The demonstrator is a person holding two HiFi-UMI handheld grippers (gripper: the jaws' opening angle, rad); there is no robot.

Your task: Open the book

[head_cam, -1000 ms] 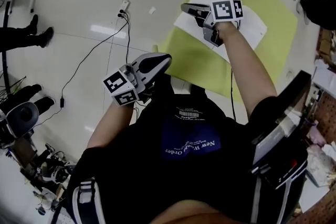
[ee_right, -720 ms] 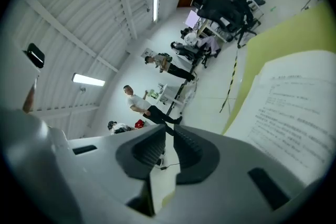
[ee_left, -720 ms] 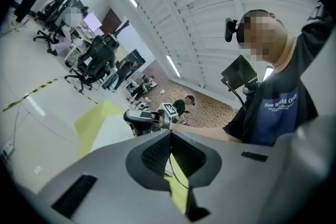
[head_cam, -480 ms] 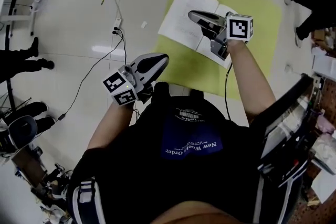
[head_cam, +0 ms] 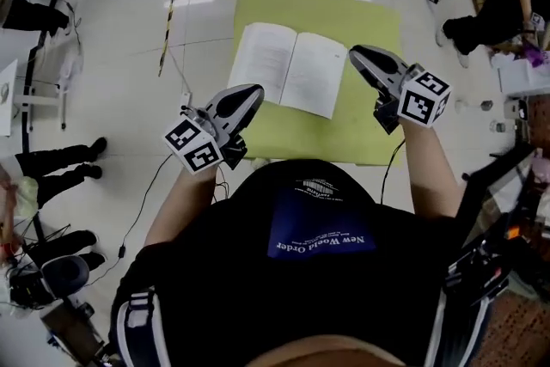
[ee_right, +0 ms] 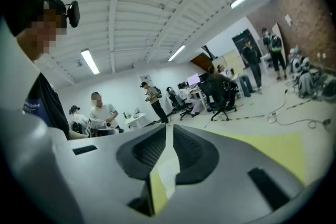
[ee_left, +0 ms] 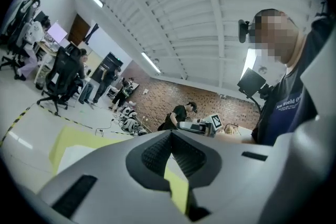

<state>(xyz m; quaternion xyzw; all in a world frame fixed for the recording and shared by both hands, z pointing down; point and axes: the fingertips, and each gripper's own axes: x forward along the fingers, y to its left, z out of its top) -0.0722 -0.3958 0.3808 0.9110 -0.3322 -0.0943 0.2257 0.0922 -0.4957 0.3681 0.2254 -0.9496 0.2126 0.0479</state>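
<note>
— Since the wearer's black shirt (head_cam: 309, 271) fills the bottom of the head view, how much of the arms shows?

— Only the forearms (head_cam: 434, 176); past the wrist, everything sits behind the marker cubes. The left gripper (head_cam: 252, 89) shows over bare floor (head_cam: 129, 82) off the mat's near left corner. Its claw is closed, tips meeting, with nothing in it. The right gripper (head_cam: 358, 53) shows over the mat's right half, closed to a thin slit, also empty.

— And the book?

— The book (head_cam: 288, 69) lies open, pages up, in the left half of the yellow mat (head_cam: 365, 133), its left page reaching the left edge. The print is too small to read. In both gripper views the grey bodies cover most of the book.

— Beyond it?

— A crouching person (head_cam: 490, 13) sits off the far right corner, partly cut by the frame. Someone's legs (head_cam: 56, 163) show at the left, the body out of shot.
</note>
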